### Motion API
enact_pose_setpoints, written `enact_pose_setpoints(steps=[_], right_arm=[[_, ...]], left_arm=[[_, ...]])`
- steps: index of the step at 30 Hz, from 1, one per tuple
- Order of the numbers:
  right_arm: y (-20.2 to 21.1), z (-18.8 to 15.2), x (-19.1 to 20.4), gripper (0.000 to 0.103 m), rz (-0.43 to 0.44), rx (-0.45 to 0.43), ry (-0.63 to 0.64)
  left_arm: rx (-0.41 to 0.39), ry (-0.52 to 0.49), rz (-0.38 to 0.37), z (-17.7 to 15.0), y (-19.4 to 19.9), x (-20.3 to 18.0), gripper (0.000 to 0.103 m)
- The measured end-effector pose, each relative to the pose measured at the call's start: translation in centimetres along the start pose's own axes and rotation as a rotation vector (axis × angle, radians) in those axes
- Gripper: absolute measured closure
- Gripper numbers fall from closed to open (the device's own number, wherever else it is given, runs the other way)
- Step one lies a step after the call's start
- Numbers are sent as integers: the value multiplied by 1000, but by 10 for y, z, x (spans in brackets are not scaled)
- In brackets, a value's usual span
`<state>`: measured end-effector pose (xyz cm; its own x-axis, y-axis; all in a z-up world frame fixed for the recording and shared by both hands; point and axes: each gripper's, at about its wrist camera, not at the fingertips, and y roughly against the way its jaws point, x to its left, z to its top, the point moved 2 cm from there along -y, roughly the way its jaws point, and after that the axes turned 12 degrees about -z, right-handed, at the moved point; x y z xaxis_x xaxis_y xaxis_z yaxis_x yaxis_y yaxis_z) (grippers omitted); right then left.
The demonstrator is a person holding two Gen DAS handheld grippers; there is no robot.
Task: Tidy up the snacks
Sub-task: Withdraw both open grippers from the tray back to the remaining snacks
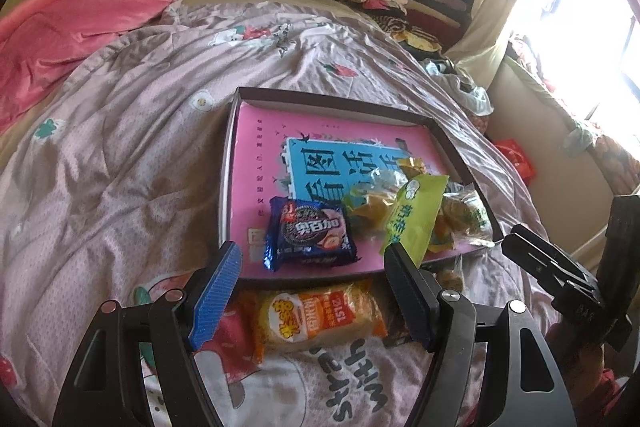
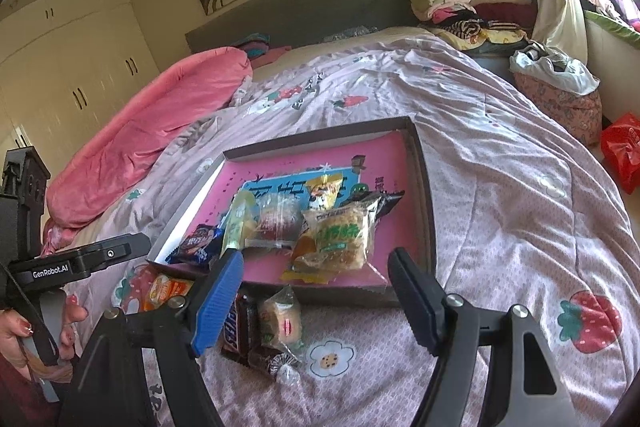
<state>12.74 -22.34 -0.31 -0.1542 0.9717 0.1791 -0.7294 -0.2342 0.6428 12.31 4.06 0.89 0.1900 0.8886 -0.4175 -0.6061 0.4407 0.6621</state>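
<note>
Both tools are angled downward over a bed covered by a pale pink quilt printed with strawberries and flowers (image 2: pixel 500 187). The left tool (image 1: pixel 310 291) has its fingers apart with nothing clamped; an orange-and-yellow wrapped bread packet (image 1: pixel 320 315) lies on the quilt below the gap, just short of the near rim of a shallow dark-rimmed cardboard tray with a pink printed base (image 1: pixel 256 147). The right tool (image 2: pixel 316 291) likewise stands apart and empty, poised above the tray's near edge. Inside the tray lie a dark blue sandwich-cookie packet (image 1: pixel 308 231), a light green snack sachet (image 1: pixel 416 219) and a clear-wrapped rice crisp cake with a green label (image 2: pixel 340 239), clustered at the near end. On the quilt outside the tray, beside the right tool's left finger, rest a brown chocolate bar wrapper (image 2: pixel 240 323) and a small clear-wrapped round pastry (image 2: pixel 280 319). A hand with painted nails (image 2: pixel 24 331) grips the left tool's handle at the right-wrist view's left margin.
</note>
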Motion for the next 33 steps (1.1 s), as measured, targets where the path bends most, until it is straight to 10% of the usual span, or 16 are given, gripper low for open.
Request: enact_pose_setpoints(steps=[33], right_arm=[[0, -24, 19, 29, 14, 88, 38]], left_arm=[[102, -17, -3, -35, -8, -4, 28]])
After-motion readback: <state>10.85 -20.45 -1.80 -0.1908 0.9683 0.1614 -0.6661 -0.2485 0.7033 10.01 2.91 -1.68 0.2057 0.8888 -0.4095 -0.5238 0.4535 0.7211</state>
